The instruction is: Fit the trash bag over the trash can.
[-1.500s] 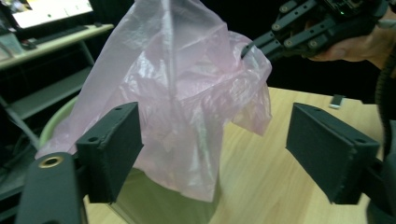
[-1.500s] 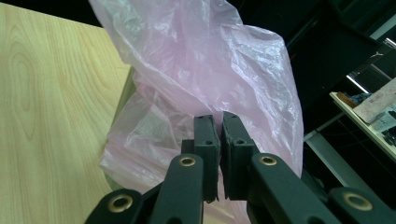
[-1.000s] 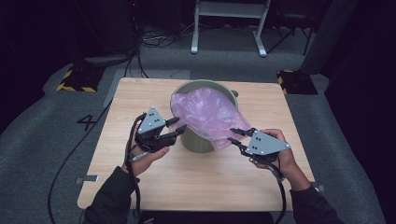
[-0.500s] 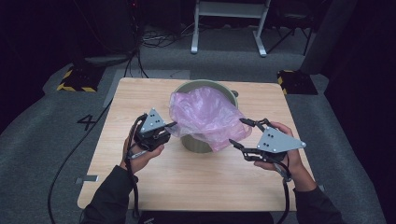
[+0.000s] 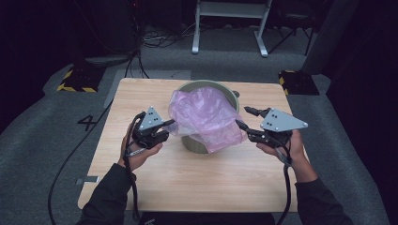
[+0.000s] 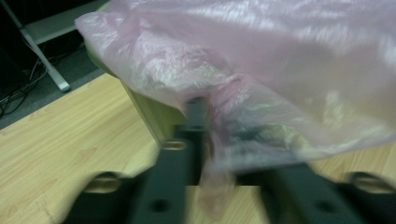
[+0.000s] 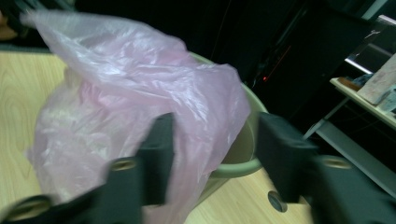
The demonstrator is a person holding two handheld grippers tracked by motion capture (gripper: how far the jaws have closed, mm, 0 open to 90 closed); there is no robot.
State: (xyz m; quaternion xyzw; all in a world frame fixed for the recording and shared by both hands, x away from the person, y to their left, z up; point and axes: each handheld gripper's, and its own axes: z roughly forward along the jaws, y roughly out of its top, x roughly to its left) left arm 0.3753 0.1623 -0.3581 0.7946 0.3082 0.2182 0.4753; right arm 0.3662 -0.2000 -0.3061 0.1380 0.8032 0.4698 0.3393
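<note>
A thin pink plastic bag (image 5: 206,112) lies crumpled in and over an olive-green bin (image 5: 195,145) in the middle of the wooden table (image 5: 187,187). My left gripper (image 5: 170,125) is at the bag's left edge. Its jaws have just been opening, and in the left gripper view (image 6: 229,135) loose film (image 6: 261,70) hangs between them without being pinched. My right gripper (image 5: 242,117) is at the bag's right side. Its jaws have just been closing but still stand apart (image 7: 215,126), with the bag's edge (image 7: 140,93) and the bin's rim (image 7: 243,163) in the gap.
Bare tabletop lies in front of the bin and to both sides. Beyond the table's far edge are a white metal stand (image 5: 230,28), floor cables (image 5: 155,40) and two yellow-and-black striped blocks (image 5: 75,79). Black cables trail from both grippers toward the near edge.
The left jaws closed at the bag's edge and have parted again. The right gripper rose, opened wide, then narrowed. The bag now drapes lower over the bin's front.
</note>
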